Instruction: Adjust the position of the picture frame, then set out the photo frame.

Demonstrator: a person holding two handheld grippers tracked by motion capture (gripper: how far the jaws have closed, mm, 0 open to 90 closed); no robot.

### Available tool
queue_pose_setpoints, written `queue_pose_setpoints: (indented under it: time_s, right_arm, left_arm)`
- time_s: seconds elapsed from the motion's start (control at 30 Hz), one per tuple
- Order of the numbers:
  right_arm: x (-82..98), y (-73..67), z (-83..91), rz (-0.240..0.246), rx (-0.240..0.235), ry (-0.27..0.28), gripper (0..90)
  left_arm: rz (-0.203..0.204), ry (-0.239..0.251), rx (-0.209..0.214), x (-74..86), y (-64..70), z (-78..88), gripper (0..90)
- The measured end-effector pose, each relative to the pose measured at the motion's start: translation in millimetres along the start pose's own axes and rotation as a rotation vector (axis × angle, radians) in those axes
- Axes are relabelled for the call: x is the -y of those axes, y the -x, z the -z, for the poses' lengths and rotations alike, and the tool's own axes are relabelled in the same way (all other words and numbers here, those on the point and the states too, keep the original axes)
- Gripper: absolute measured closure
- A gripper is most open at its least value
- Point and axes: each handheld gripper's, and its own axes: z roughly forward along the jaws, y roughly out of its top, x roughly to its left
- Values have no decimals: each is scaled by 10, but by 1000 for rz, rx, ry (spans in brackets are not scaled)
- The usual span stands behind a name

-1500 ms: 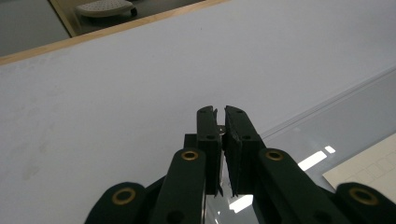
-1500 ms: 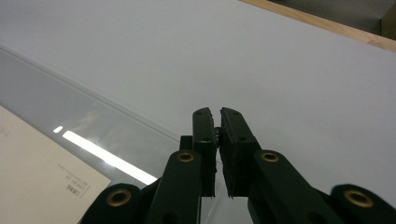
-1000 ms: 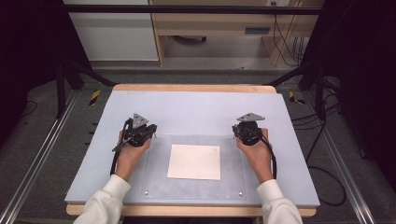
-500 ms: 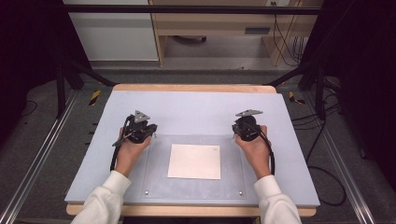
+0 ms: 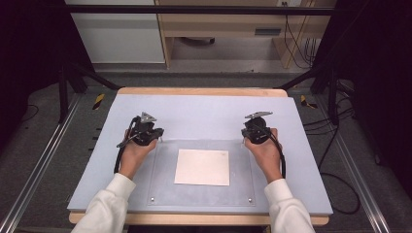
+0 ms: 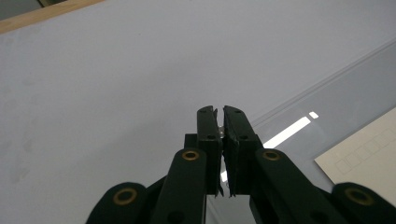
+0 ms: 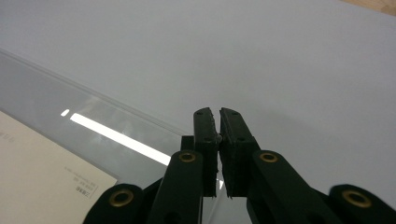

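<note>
A: What lies nearest the person's edge?

B: The wooden table edge, and on it a pale grey-blue board covering nearly the whole top. White sleeves come in from the bottom.

A: And on the board?

B: A clear plastic sheet lies flat at the near middle, with small studs at its near corners. A cream sheet of paper sits at its centre; in the right gripper view some small print shows on it, too small to read.

A: Where are the grippers?

B: The left gripper rests at the clear sheet's far left corner, the right gripper at its far right corner, well apart, with the paper between them and a little nearer the person. In each gripper view the two black jaws are pressed together with nothing between them, over the sheet's far edge.

A: Beyond the table?

B: Grey floor, metal rails down both sides, black frame legs, and yellow-and-black markers by the far corners. Cables trail on the right. Farthest off stand a white cabinet and a light wooden bench.
</note>
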Motion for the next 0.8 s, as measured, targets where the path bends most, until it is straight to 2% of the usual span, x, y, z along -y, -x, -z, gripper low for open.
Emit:
queue_pose_setpoints:
  time_s: [0.17,0.37,0.53,0.8]
  right_arm:
    - [-55,20,-10,-2,-8,-41,860]
    - [-90,57,-28,-10,-29,-60,859]
    - [-131,78,-45,-7,-42,-82,859]
    - [-179,130,-88,-28,-66,-98,860]
  left_arm:
    - [-1,-29,7,-56,-28,-25,853]
    - [-8,-50,21,-86,-59,-38,853]
    - [0,-63,34,-109,-77,-51,853]
    - [19,-83,66,-153,-150,-89,852]
